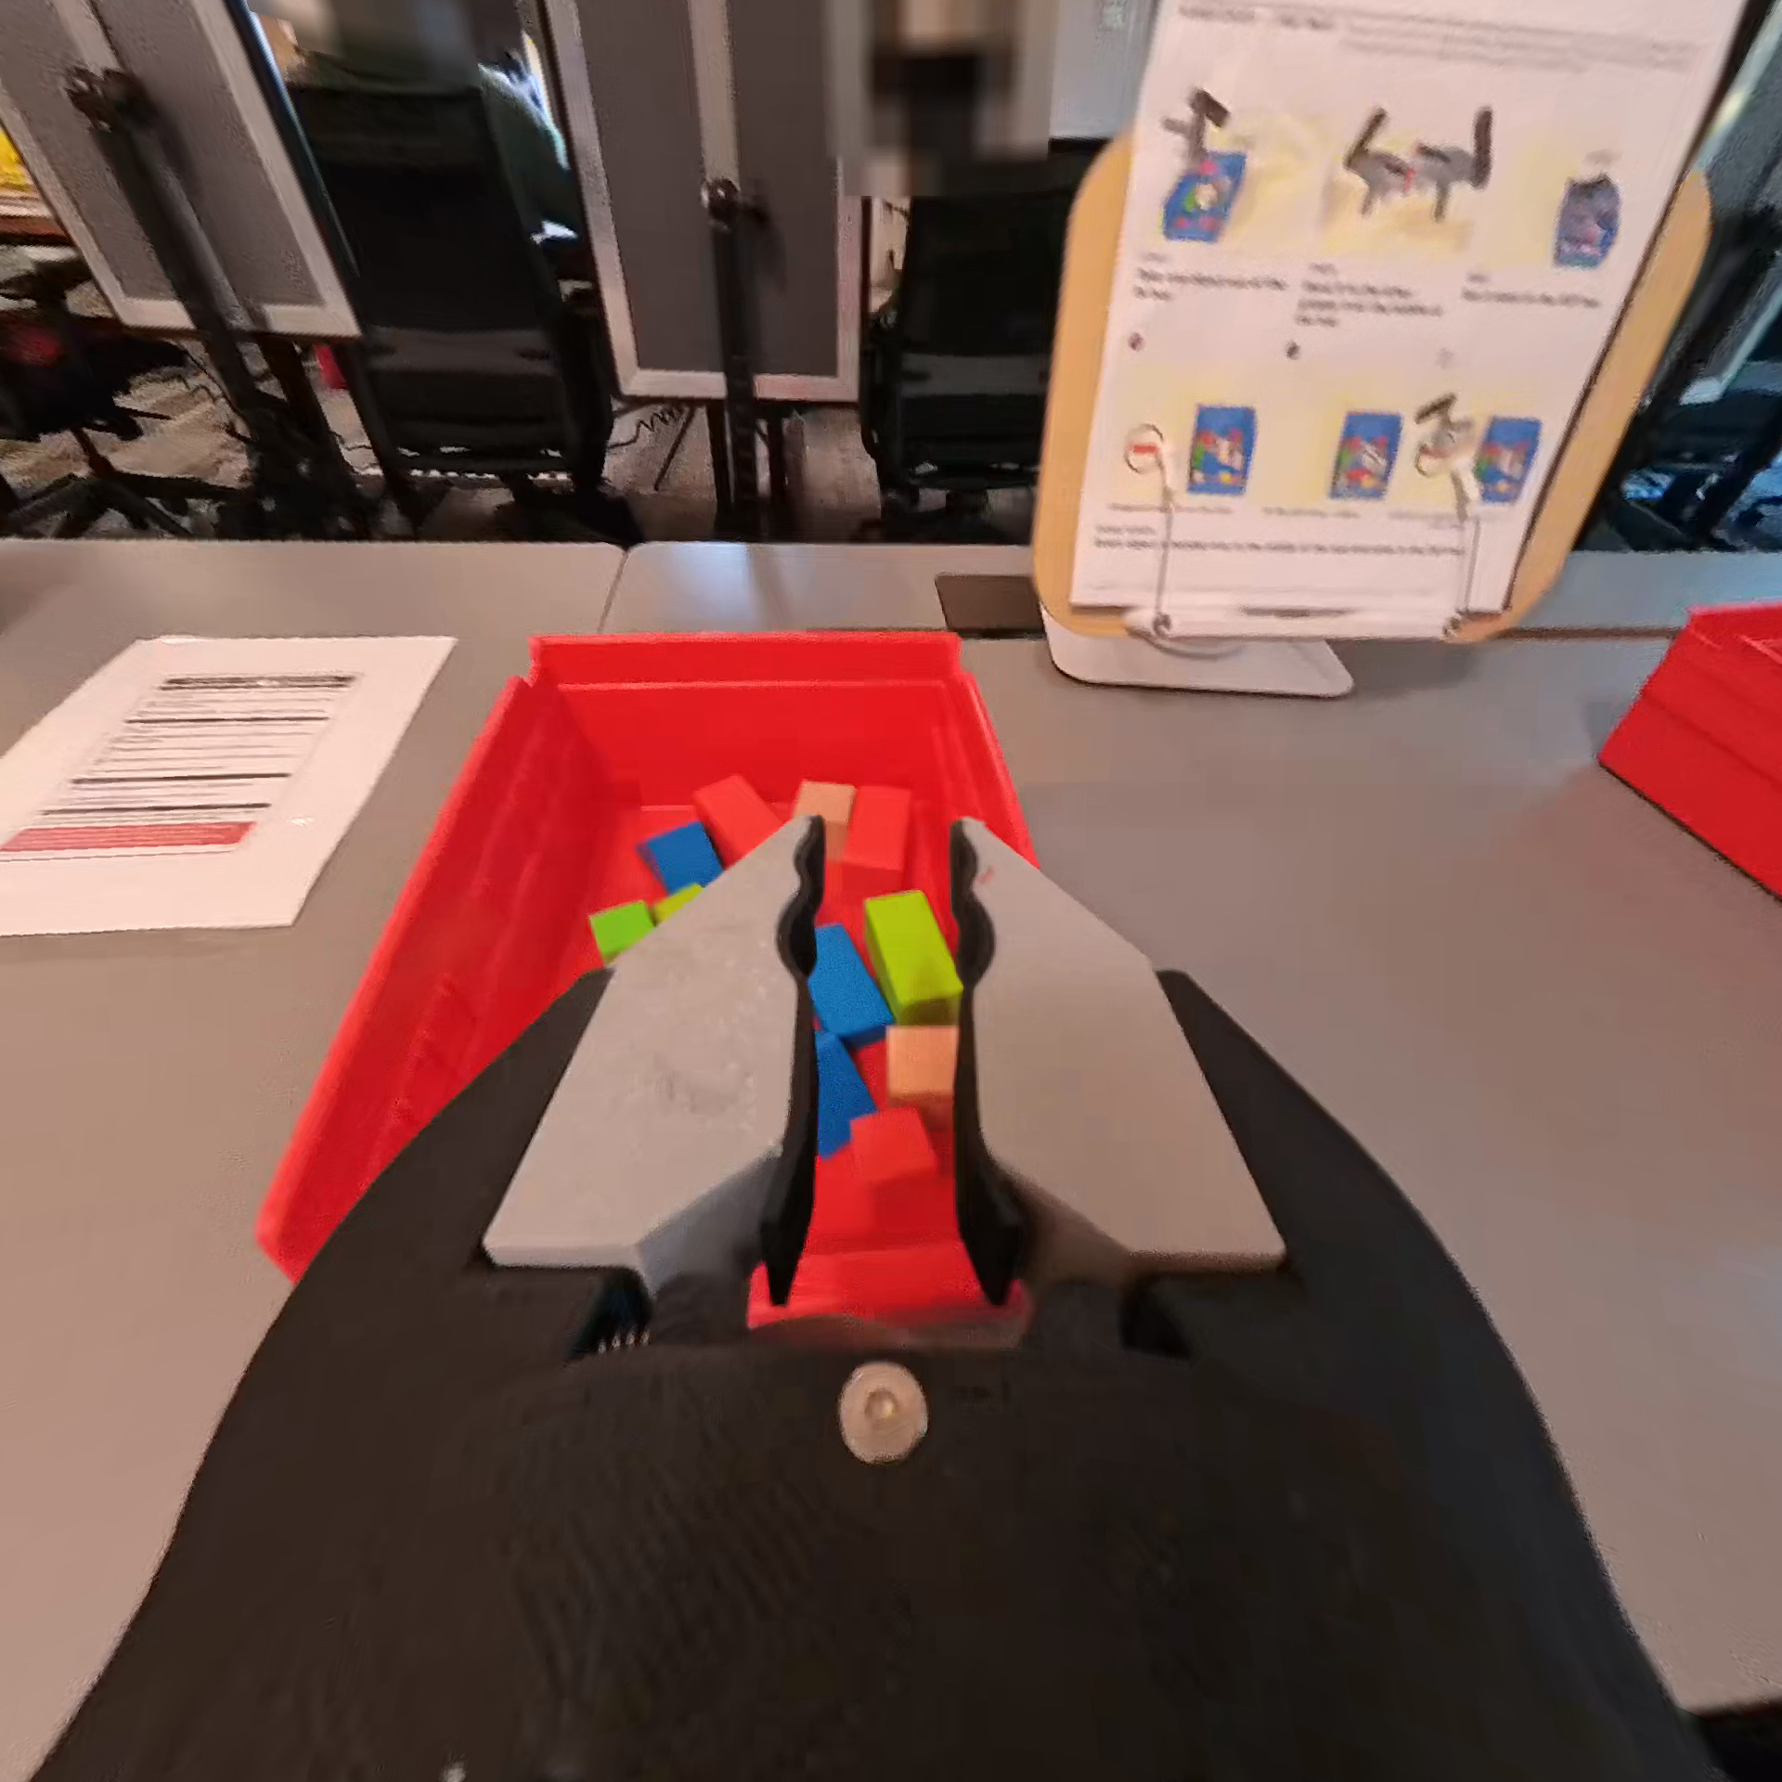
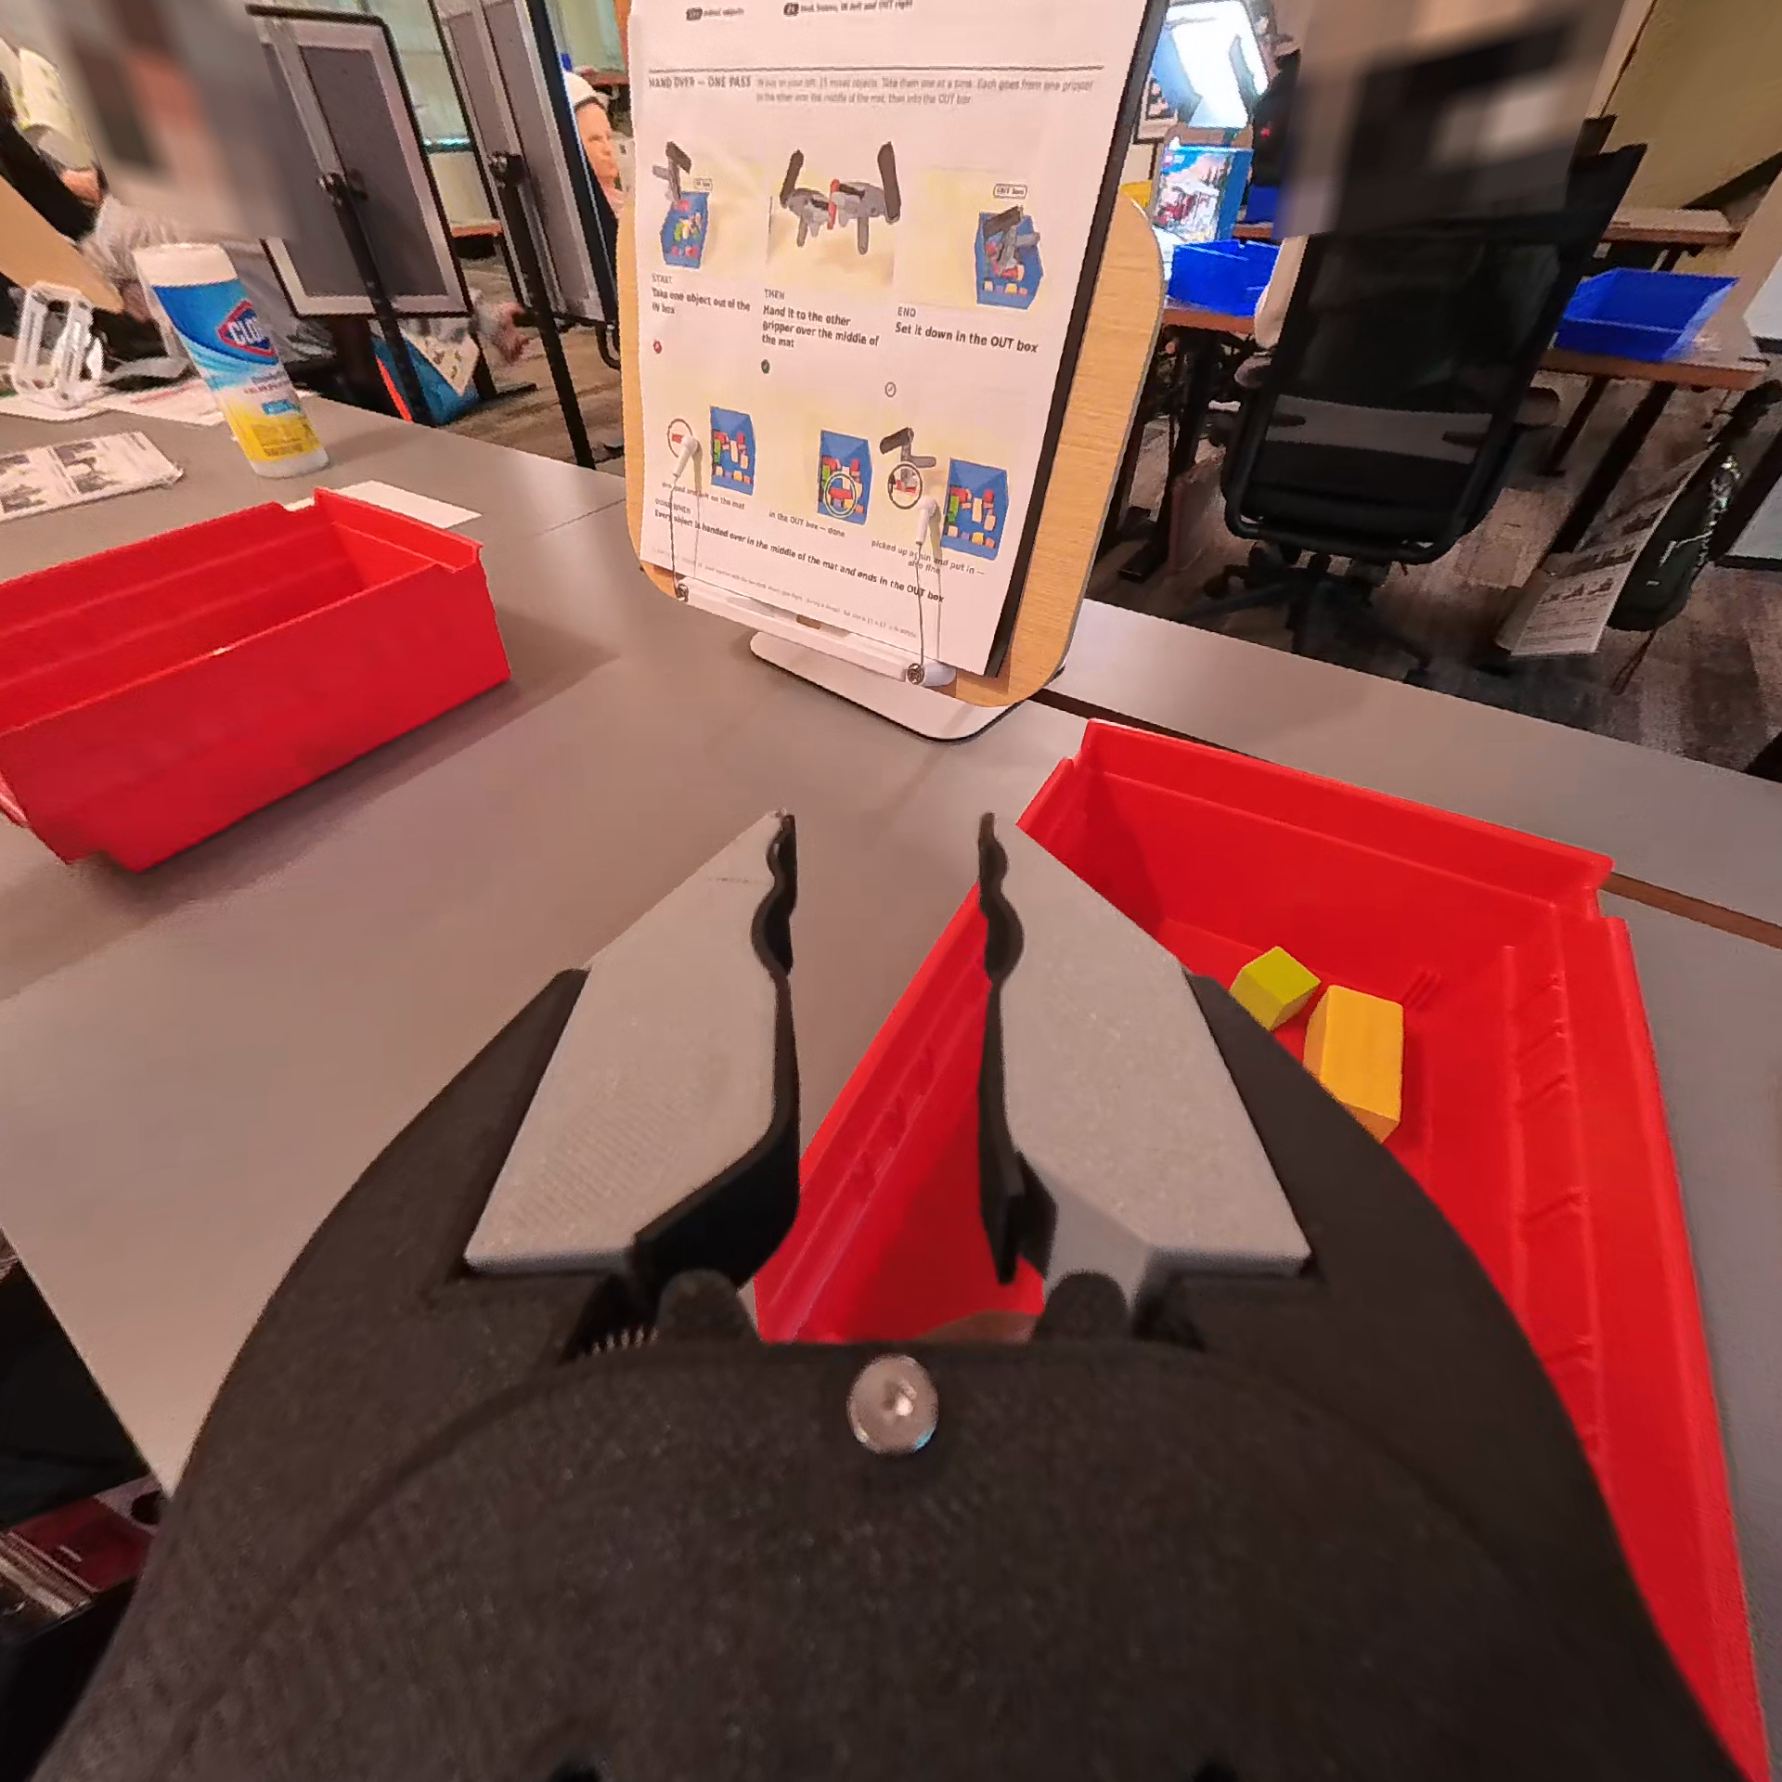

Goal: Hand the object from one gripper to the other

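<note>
Blocks of red, blue, green and tan (image 1: 849, 974) fill the red bin (image 1: 405, 964) under the left gripper (image 1: 887, 829), whose narrowly parted jaws grip nothing; a printed sheet (image 1: 193, 771) lies left, an instruction stand (image 1: 1350, 318) behind.

Right gripper (image 2: 885, 824) hangs wider, bare, over grey table (image 2: 386, 916) and the rim of a second bin (image 2: 1446, 868) holding a green cube (image 2: 1273, 984) and a yellow block (image 2: 1355, 1056).

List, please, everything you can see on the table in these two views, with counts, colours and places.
Bins: two, red; one under the left gripper, one beside the right.
Blocks in left bin: about a dozen, red, blue, green, tan.
Blocks in right bin: two, green, yellow.
Instruction stand: one, white sheet, behind.
Paper: one, white, left.
Wipes tub: one, far left.
Table: grey.
Left gripper: open, empty.
Right gripper: open, empty.
</note>
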A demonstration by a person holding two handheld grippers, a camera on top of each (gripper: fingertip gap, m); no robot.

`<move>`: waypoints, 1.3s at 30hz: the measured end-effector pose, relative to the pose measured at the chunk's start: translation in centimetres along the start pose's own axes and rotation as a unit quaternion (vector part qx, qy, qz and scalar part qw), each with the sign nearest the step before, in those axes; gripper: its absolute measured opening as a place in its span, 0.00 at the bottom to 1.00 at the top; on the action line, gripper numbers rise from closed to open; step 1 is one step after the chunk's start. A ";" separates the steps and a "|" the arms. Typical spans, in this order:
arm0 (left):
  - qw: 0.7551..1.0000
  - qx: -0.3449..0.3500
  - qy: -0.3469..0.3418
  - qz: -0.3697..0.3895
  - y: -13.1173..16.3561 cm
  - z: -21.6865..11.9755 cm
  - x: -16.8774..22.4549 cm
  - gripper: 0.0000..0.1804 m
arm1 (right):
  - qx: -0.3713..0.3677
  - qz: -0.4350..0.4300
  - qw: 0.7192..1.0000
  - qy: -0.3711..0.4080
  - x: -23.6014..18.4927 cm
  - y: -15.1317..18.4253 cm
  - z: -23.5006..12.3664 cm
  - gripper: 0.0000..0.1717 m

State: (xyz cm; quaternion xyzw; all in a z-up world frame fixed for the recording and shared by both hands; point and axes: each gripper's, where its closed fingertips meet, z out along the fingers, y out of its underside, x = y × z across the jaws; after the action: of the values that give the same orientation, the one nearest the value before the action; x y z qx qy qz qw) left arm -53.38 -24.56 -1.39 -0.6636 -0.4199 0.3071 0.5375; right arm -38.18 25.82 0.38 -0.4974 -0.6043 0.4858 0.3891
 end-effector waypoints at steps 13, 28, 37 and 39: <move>0.940 -0.339 -0.039 -0.022 9.2 13.2 -9.7 0.23 | -0.007 -0.024 1.000 0.003 -0.6 0.0 -0.1 0.21; 0.920 -0.380 -0.091 -0.041 13.9 14.7 -12.4 0.14 | 0.006 -0.027 1.000 0.009 0.0 -0.6 -1.2 0.20; 0.915 -0.385 -0.115 -0.024 14.3 13.9 -13.0 0.14 | 0.015 -0.030 0.999 0.010 -0.1 -1.0 -2.1 0.20; 0.916 -0.381 -0.121 -0.014 14.3 14.0 -13.1 0.15 | 0.018 -0.033 0.999 0.014 0.0 -1.2 -2.3 0.20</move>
State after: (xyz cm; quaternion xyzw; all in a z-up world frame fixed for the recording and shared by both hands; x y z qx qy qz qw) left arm -68.16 -30.86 -19.12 -0.7701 -0.5763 0.1940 0.1929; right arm -36.23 26.24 2.03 -0.4766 -0.6061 0.4765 0.4224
